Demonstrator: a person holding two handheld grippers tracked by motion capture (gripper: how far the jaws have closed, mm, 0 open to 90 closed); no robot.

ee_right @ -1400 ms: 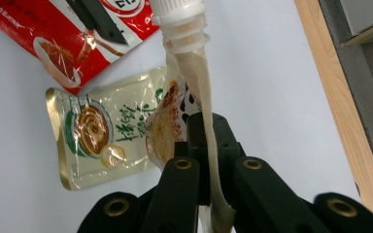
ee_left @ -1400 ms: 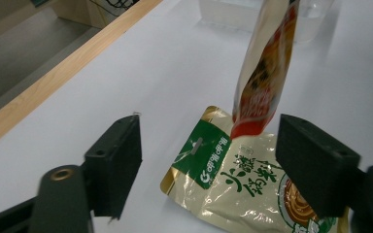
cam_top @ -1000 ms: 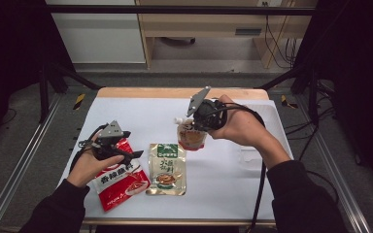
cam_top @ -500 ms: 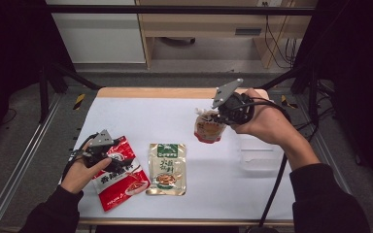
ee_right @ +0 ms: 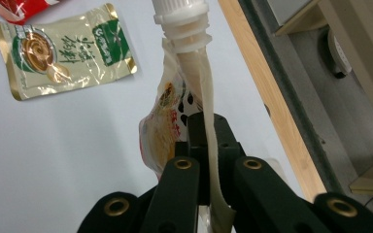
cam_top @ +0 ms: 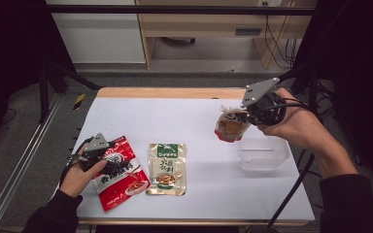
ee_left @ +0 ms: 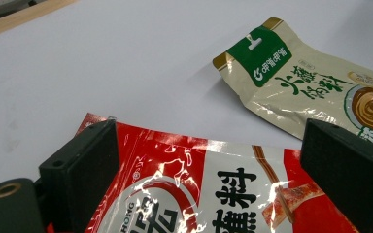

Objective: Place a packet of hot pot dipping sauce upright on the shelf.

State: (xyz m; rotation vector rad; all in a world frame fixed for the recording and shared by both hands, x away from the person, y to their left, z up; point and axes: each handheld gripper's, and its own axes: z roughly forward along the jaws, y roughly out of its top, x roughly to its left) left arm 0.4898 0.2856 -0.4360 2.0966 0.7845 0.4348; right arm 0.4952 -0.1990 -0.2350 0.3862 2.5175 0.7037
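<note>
Fingers of right gripper [ee_right: 206,145] pinch spout pouch [cam_top: 230,126] by its edge seam, lifted just beside clear tub [cam_top: 264,154].
L gripper [ee_left: 209,179] fingers spread over red packet [ee_left: 213,194], not gripping; carry pouch level over tub before letting go.

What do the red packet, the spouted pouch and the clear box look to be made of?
Red packet: glossy plastic film, with sharp glare and wrinkles. Spouted pouch: soft laminated film that hangs limp from the right gripper, with a rigid white plastic spout. Clear box: likely stiff see-through plastic, the table showing through.
</note>
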